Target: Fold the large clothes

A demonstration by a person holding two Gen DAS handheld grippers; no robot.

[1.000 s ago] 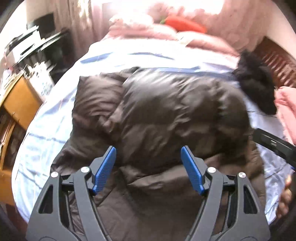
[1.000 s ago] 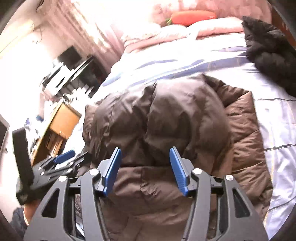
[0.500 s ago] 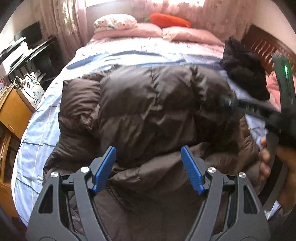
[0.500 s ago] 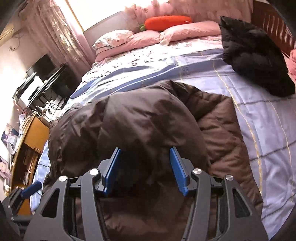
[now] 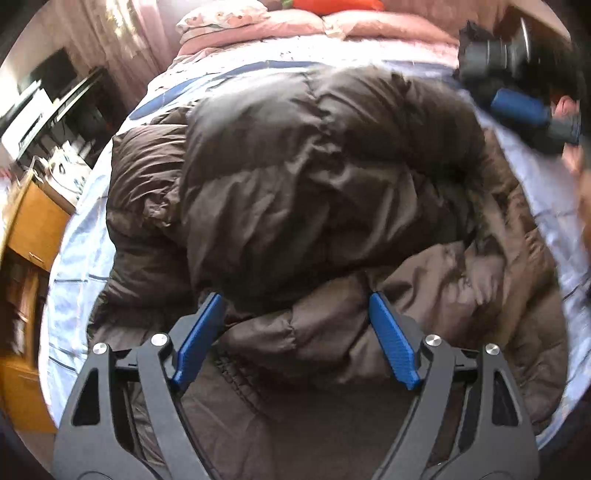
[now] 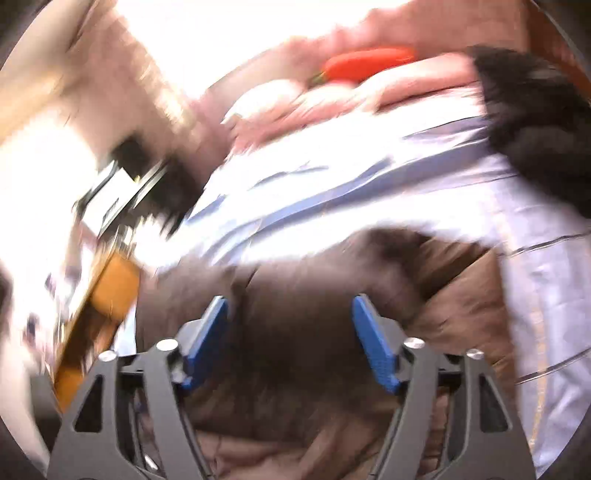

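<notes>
A big brown puffer jacket (image 5: 317, 177) lies partly folded on the bed, its upper half doubled over the lower part. My left gripper (image 5: 295, 314) is open and empty, just above the fold at the jacket's near side. My right gripper (image 6: 290, 317) is open and empty over the jacket (image 6: 314, 280); its view is blurred by motion. The right gripper also shows in the left wrist view (image 5: 517, 107), at the far right above the jacket's edge.
The bed has a pale blue striped sheet (image 5: 74, 258), pink pillows (image 5: 258, 22) and an orange carrot cushion (image 6: 365, 62) at the head. A black garment (image 6: 543, 125) lies at the far right. A wooden cabinet (image 5: 29, 229) and desk stand left of the bed.
The left gripper has come closer and lower to the jacket. The right gripper has swung up and toward the far right; its view is now smeared. Both stay open.
</notes>
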